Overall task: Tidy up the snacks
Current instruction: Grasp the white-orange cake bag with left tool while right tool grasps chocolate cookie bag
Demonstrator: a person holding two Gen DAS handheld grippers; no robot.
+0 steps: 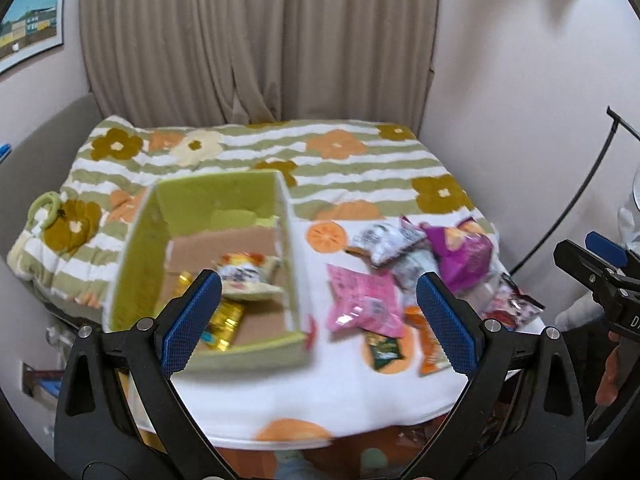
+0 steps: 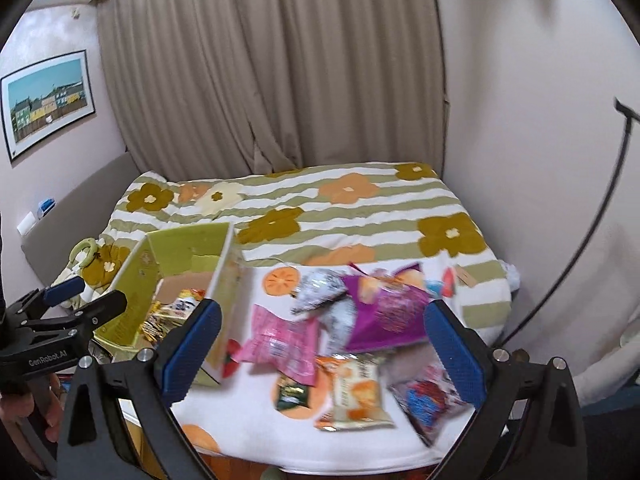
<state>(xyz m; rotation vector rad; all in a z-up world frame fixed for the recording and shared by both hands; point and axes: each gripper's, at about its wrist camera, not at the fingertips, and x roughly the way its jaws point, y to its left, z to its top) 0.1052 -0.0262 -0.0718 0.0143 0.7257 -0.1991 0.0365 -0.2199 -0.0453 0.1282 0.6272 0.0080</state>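
Observation:
A green cardboard box (image 1: 140, 240) stands open on the bed, with a white and orange packet (image 1: 250, 276) and gold packets (image 1: 226, 320) inside; it also shows in the right wrist view (image 2: 132, 276). Loose snacks lie to its right: a pink packet (image 1: 364, 304) (image 2: 280, 344), a purple bag (image 1: 460, 252) (image 2: 392, 312), silver packets (image 1: 390, 242) (image 2: 320, 290), an orange packet (image 2: 356, 392) and a small green one (image 2: 294, 394). My left gripper (image 1: 318, 320) is open and empty above the box's near corner. My right gripper (image 2: 320, 352) is open and empty above the snack pile.
The bed has a striped flower blanket (image 1: 340, 160) and a white cloth with orange prints (image 1: 320, 392) under the snacks. Curtains (image 1: 260, 40) hang behind, a wall stands at the right. A black cable (image 2: 592, 232) runs down the right wall. A padded headboard (image 2: 80, 192) lies left.

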